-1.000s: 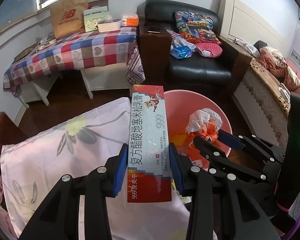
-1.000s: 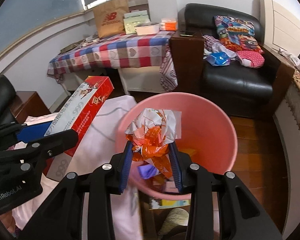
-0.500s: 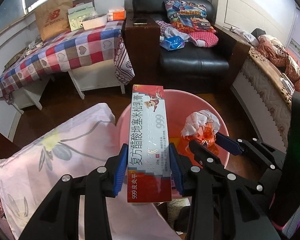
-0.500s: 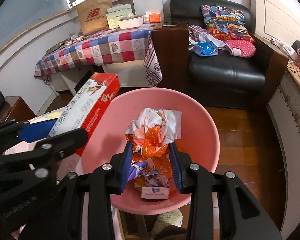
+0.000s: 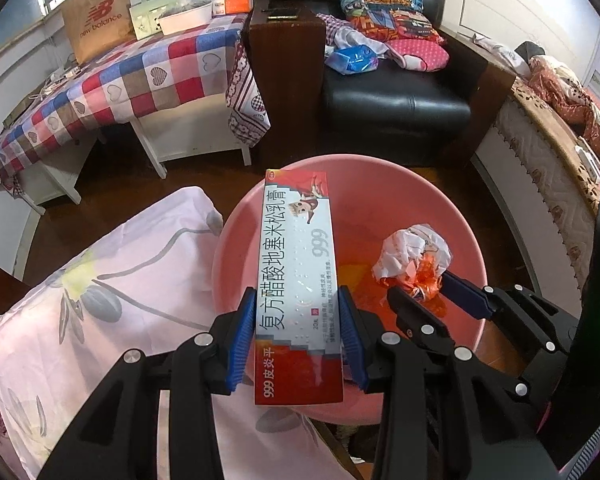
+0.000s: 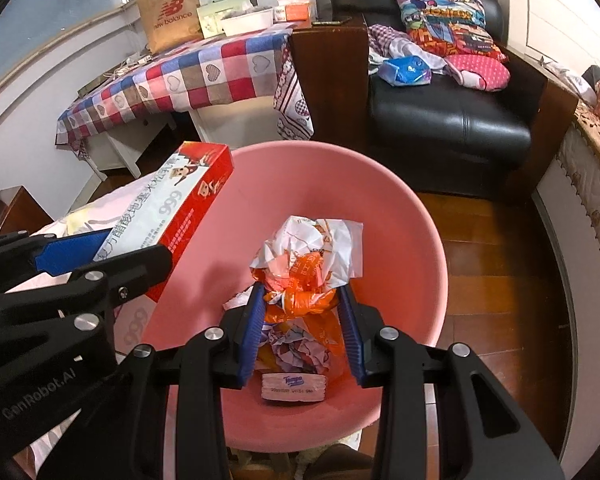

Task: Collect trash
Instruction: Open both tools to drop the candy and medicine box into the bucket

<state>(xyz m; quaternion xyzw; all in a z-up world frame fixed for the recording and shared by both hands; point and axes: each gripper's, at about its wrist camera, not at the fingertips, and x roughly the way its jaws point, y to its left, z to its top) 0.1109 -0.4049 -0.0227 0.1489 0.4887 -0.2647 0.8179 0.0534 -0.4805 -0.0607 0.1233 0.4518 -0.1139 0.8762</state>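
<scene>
Left wrist view: left gripper (image 5: 298, 338), jaws pinching ointment box (image 5: 296, 276) over pink bin (image 5: 466, 240). Right gripper (image 6: 302, 334), jaws pinching crumpled wrapper (image 6: 310, 260) above the bin (tissue pack (image 6: 293, 387) inside). Risk: box's near end overhung the rim; it might tip outside on release.

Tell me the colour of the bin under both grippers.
The bin is pink; the right wrist view shows it best.

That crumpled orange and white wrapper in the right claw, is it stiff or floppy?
Probably floppy: the wrapper is wrinkled and bulges above the right claw. Likely light, being thin plastic. It would probably drop softly into the pink bin.
</scene>
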